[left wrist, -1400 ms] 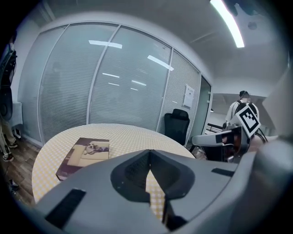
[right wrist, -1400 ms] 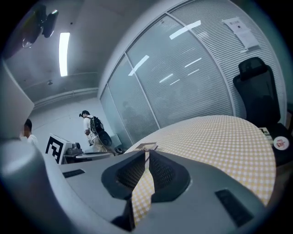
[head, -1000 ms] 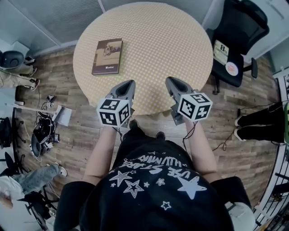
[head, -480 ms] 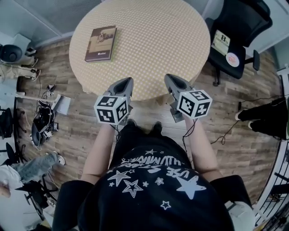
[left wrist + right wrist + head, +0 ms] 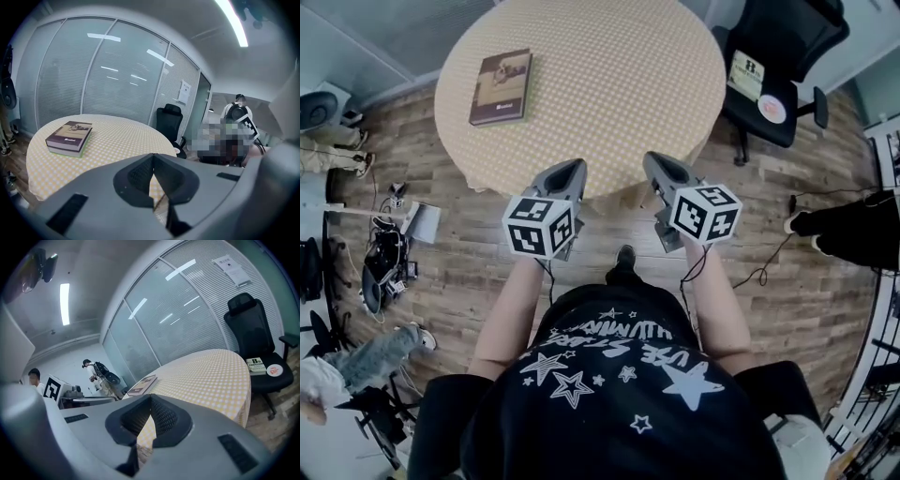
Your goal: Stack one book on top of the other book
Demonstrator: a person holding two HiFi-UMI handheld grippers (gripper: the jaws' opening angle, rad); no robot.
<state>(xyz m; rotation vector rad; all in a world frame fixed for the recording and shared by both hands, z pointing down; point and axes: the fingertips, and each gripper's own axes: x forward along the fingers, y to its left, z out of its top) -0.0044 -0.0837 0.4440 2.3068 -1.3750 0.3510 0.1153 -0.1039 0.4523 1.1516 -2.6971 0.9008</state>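
Observation:
A brown-covered book [image 5: 501, 86] lies at the far left of the round table [image 5: 619, 84] with the yellow checked cloth. In the left gripper view the book [image 5: 68, 138] rests on a second, green-edged one, their edges roughly in line. My left gripper [image 5: 571, 169] and right gripper [image 5: 652, 162] hang side by side at the table's near edge, far from the books. Both are shut with nothing between the jaws. The right gripper's jaws have just closed the last bit. The jaws of the left gripper [image 5: 153, 160] and of the right gripper [image 5: 150, 402] meet along a thin line.
A black office chair [image 5: 773, 66] stands at the table's right, with a small book [image 5: 750, 73] and a round item on its seat. Cables and gear [image 5: 384, 272] lie on the wooden floor at the left. Another person's legs [image 5: 848, 234] reach in from the right. Glass walls stand behind the table.
Both grippers have drawn back from over the table to its near edge. The table and book have slid up and left in the head view.

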